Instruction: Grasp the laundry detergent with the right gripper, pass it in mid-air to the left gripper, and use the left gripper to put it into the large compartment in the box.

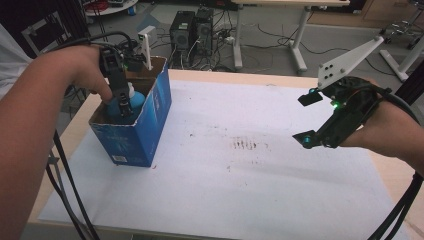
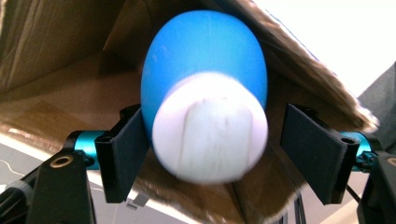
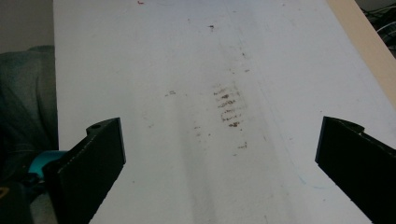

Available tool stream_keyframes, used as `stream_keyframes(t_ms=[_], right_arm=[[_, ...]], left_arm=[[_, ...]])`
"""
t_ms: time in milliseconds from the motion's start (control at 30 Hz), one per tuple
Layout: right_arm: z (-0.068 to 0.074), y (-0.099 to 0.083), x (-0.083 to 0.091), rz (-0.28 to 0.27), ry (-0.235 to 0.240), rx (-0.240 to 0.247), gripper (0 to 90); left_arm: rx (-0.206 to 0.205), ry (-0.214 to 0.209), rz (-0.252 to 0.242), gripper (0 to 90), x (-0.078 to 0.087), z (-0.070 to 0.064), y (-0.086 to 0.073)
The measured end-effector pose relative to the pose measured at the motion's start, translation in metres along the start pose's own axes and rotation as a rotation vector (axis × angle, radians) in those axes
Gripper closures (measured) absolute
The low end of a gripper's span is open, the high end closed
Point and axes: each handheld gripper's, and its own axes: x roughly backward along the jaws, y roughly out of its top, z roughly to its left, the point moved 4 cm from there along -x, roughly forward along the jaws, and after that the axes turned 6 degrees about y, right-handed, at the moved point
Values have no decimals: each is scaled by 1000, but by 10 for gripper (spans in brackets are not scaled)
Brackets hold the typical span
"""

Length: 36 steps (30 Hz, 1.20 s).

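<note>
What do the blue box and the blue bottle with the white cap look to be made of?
Box: corrugated cardboard, printed glossy blue outside, raw brown inside with frayed flap edges. Bottle: probably plastic, smooth matte blue with no seams showing. Its white cap: likely plastic too, slightly scuffed; blur leaves it open.

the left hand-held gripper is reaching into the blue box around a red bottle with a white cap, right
Not quite: the bottle is blue, not red, as the left gripper view shows. The rest holds: the left hand-held gripper reaches into the blue box, its jaws open on either side of the bottle's white cap.
</note>
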Motion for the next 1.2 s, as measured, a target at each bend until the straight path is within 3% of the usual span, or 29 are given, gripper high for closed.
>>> stream_keyframes(t_ms=[267,633,767,867,1000,1200], right_arm=[[-2,-2,4,12,-1,-6,7],[-4,0,11,50,-2,-2,7],[-5,1,14,73,1,6,7],[-6,2,16,94,0,12,7],[-7,3,17,108,5,19,7],[-8,0,16,193,35,24,7]], left_arm=[[-70,44,-14,186,32,-12,4],[-197,82,-51,147,67,-50,34],[-228,90,-59,123,71,-58,41],[-279,94,-68,107,74,-69,53],[-316,97,-68,81,72,-76,60],[-384,71,-71,60,65,-90,76]])
